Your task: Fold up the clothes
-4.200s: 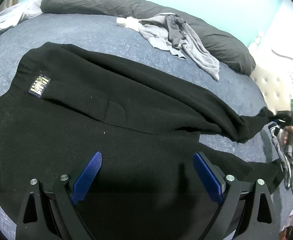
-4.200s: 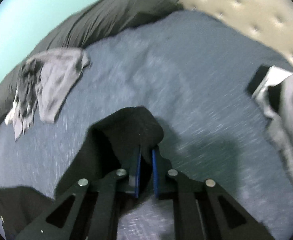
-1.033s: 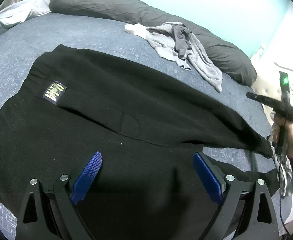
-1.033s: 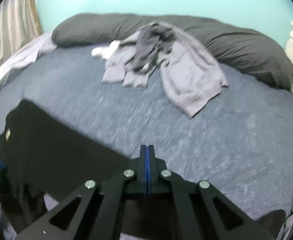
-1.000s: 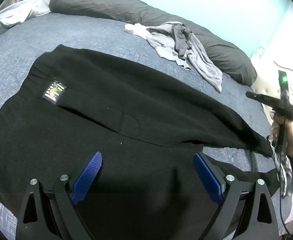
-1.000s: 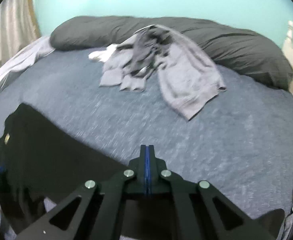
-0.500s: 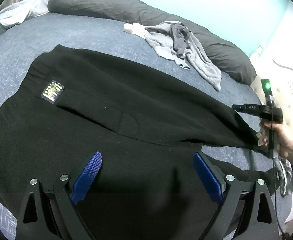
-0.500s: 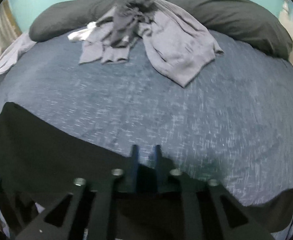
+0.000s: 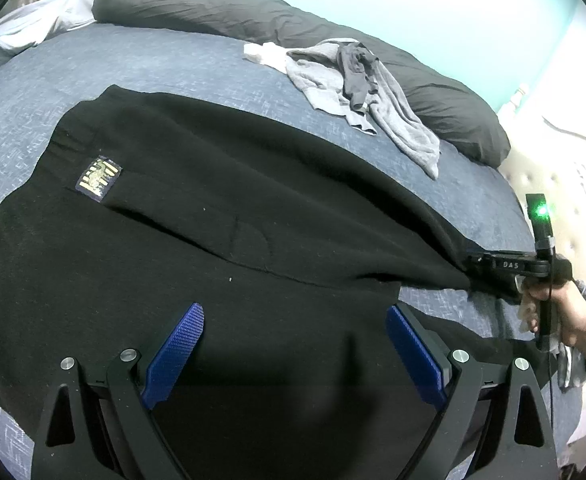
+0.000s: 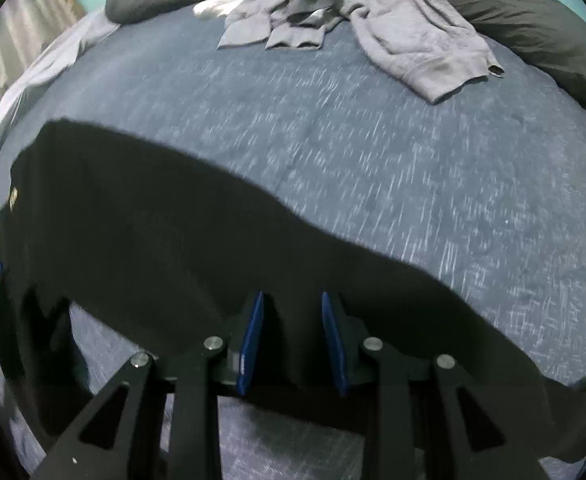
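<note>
Black trousers [image 9: 221, 216] are lying spread across the blue bed [image 10: 373, 152], open cover beyond their far edge. The left gripper [image 9: 293, 344] is hovering wide open; the right gripper [image 10: 293, 332] is straddling the hem, pads apart

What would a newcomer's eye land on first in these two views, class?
A big black garment spread flat across the blue-grey bed, a small gold label near its left end. Behind it, a heap of grey clothes lies against the dark pillow. The right gripper stands open at the garment's edge.
</note>
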Tool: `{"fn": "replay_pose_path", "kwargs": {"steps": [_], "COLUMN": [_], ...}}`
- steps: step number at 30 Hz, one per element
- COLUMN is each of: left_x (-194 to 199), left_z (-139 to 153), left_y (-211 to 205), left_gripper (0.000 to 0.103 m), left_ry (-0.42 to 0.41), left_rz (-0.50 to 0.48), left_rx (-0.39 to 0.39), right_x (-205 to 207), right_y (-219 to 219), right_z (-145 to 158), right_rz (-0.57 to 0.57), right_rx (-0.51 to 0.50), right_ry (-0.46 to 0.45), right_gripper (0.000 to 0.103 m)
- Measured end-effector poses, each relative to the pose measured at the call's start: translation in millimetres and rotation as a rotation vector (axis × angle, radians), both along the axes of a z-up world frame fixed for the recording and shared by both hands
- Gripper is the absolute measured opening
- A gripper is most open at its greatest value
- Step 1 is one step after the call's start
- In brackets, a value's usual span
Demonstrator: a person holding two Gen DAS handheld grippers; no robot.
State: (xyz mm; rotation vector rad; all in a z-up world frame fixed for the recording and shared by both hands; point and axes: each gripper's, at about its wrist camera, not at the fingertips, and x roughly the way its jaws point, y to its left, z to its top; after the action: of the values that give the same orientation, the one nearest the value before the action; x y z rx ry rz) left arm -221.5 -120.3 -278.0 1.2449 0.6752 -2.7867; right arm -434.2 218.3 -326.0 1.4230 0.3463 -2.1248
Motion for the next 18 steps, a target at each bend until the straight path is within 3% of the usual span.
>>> {"fn": "replay_pose_path", "kwargs": {"steps": [6,8,10,18], "left_x": [0,0,0,0], "left_z": [0,0,0,-1], "left_y": [-1,-1,-1,-5], "left_gripper": [0.095,0.095,0.095,0.095], "left_ry": [-0.001,-0.001,0.0,-0.001], "left_rz": [0.002,0.002,0.003,0.014], "left_rx": [-0.002,-0.003,-0.005,-0.001], "right_x": [-10,-18,-28,-40], "right_y": [15,15,12,-28], "right_z": [22,24,21,0], "right_rz": [-0.104,-0.125,-0.13,0.011], "right_rx": [-0.073,-0.069,-0.07,0.015], "right_ry": [0.061,0.072,0.057,0.026], "right_gripper": [0.032,0.05,0.06,0.06]}}
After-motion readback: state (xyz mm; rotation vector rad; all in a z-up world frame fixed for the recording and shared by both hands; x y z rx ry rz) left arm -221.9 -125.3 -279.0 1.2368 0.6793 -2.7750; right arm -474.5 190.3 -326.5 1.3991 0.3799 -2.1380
